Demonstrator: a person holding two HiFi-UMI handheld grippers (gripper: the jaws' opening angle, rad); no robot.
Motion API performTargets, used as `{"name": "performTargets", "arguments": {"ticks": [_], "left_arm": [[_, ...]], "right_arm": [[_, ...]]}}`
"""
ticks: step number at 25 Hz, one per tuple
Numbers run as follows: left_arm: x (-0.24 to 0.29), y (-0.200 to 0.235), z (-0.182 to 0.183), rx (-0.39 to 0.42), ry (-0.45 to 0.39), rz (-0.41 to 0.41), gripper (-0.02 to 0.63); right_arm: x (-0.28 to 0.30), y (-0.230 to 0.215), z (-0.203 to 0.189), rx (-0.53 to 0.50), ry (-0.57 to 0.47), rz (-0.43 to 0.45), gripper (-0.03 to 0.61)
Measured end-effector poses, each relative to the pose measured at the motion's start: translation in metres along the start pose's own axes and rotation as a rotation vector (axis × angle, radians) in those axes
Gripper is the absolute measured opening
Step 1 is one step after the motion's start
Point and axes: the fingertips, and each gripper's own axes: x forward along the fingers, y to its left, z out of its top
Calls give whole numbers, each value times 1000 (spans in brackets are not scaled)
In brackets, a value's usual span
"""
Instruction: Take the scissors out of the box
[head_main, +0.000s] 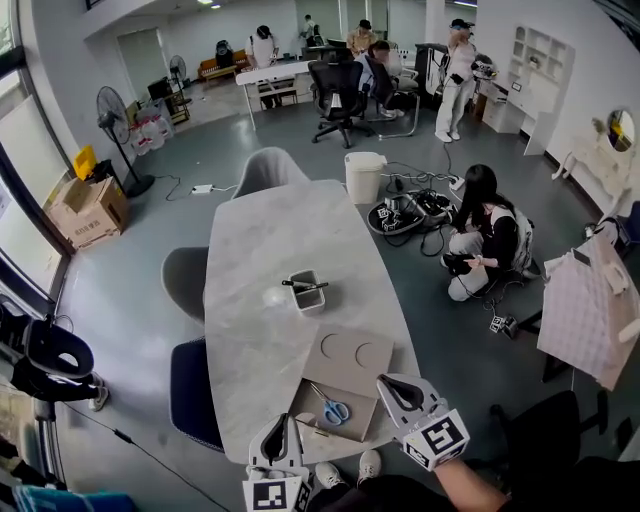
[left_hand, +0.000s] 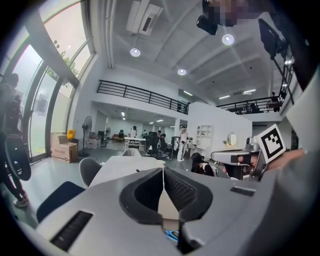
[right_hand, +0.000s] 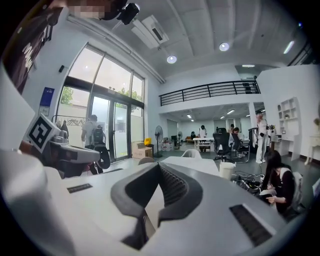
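While hovering: left gripper (head_main: 283, 420), right gripper (head_main: 388, 382) pressed together, empty
scissors (head_main: 333, 407): in box (head_main: 362, 393), between both
axis: upper-left to lower-right, handles lower-right
nearer: neither clearly

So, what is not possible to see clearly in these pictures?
Scissors: in the head view they are too small to tell whether the blades are open. In the left gripper view only a blue bit shows, under the left tool.
Box: in the head view its near edge is partly behind the left tool.
Small grey tray: in the head view the dark thing on it is too small to name.
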Motion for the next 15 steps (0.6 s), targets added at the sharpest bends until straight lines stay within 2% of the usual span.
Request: {"name": "performTargets", "arguments": {"ticks": [9,15], "left_arm": [[10,9,-43,-50,60,-16,17],[25,19,-85,-84,117,-27,17]], "right_arm": [[35,17,-69,-9,165,66,-5],[56,39,-151,-10,409,155,-3]]}}
